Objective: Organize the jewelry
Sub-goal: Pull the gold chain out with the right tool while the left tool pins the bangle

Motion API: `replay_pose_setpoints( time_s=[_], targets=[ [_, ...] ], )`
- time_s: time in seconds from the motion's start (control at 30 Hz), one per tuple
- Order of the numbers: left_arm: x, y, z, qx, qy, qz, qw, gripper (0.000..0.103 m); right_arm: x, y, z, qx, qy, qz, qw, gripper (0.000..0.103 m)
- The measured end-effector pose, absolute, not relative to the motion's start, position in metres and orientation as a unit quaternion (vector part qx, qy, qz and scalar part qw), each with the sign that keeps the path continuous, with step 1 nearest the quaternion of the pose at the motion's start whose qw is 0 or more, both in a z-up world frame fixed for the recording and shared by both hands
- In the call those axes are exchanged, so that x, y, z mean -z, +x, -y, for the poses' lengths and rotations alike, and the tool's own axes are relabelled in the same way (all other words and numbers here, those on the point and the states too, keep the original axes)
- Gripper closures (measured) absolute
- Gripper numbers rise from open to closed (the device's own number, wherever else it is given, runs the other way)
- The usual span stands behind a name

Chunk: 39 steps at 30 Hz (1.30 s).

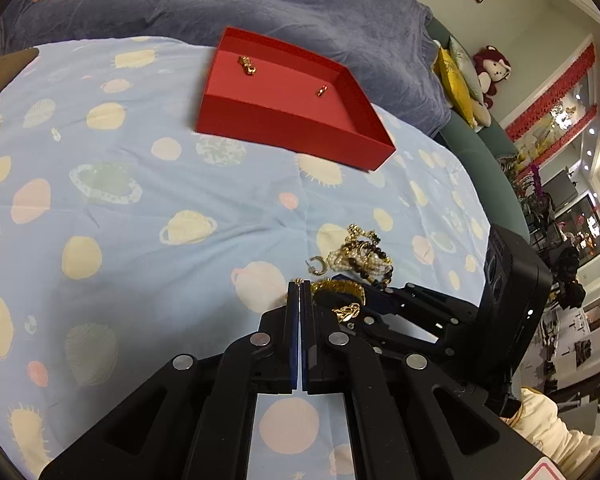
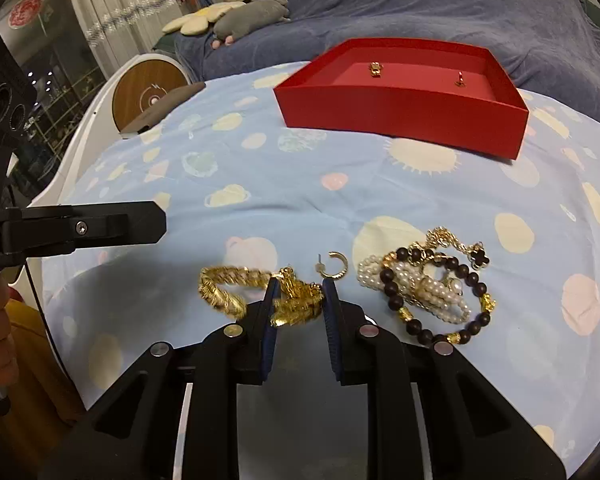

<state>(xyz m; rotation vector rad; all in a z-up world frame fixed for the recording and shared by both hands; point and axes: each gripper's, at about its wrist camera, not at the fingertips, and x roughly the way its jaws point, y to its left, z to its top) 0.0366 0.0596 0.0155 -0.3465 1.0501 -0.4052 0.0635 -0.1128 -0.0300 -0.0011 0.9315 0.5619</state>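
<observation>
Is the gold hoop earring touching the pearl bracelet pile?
Apart. The right wrist view shows bare blue bedsheet between the hoop earring and the pearl bracelet.

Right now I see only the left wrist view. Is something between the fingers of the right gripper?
Observer: Yes, a gold chain fills the gap of the right gripper; whether it is squeezed, I cannot tell.
Operator: What lies to the left of it?
Observer: A thick gold bracelet, close beside the gripper.
Operator: Are the pearls free from the dark beads?
Observer: No, the pearl bracelet and the dark bead bracelet are tangled.
</observation>
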Motion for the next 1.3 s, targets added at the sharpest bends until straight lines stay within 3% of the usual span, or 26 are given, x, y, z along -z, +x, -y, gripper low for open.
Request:
replay_pose_setpoints(
  time_s=[0.07,0.2,0.37,0.93,1.3],
  targets=[
    [-0.007,0.038,-0.057,0.188,-0.166,-0.509,0.824,0.100,0.032,0.064,0.114,-0.260,-0.006,-0.453,0.853,0.082],
    [0.005,0.037,-0.051,0.182,-0.170,-0.530,0.810,0.072,0.033,0.061,0.113,-0.261,-0.013,-0.455,0.851,0.082],
    [0.012,0.033,-0.044,0.182,-0.159,-0.541,0.805,0.064,0.032,0.055,0.105,-0.270,-0.033,-0.449,0.851,0.081],
    [0.034,0.039,-0.070,0.193,-0.233,-0.575,0.760,0.071,0.024,0.060,0.084,-0.288,-0.052,-0.432,0.853,0.083],
    [0.019,0.041,-0.107,0.185,-0.297,-0.554,0.755,0.068,0.029,0.057,0.065,-0.298,-0.067,-0.443,0.843,0.083]
  ],
)
